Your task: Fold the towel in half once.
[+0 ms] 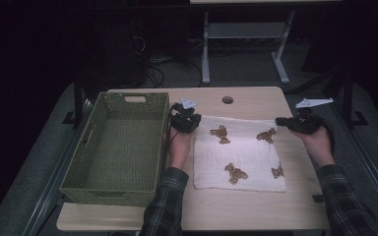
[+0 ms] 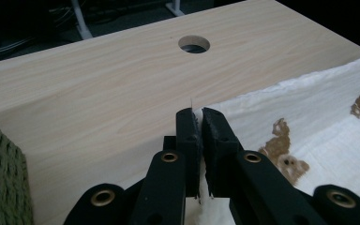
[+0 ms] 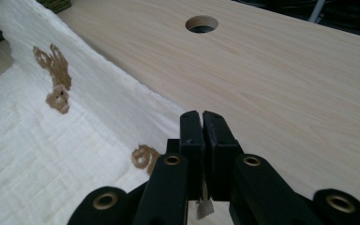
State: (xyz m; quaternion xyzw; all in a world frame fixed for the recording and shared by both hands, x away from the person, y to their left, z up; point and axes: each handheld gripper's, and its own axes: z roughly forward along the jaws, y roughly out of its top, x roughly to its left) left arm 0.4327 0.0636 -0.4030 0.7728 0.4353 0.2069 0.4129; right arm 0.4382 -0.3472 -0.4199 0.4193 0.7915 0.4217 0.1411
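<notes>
The white cloth (image 1: 238,155) with its brown bear prints lies flat on the table (image 1: 256,211), just right of the green basket (image 1: 118,142), and you have both far corners pinched. Your left gripper (image 1: 186,119) has its jaws closed on the far left corner; the left gripper view shows the fabric edge caught between them. Your right gripper (image 1: 281,121) is clamped on the far right corner, with a scrap of cloth poking out between its jaws in the right gripper view. This looks like the start of a fold: next, lift both corners together and carry them toward you, keeping them level. Both forearms reach forward, one along each side of the cloth, grippers low over the table.
</notes>
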